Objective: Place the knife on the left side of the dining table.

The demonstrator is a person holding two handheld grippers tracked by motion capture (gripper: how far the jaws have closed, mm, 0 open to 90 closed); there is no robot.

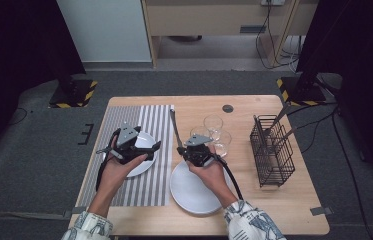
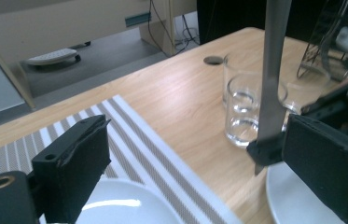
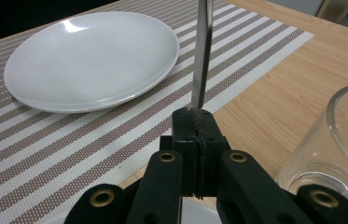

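The black wire rack holds 2 utensils.

knife tip cut off, rack cropped

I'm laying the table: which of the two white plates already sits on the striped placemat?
The smaller round white plate under the left gripper; the larger white plate lies on bare wood beside the striped placemat.
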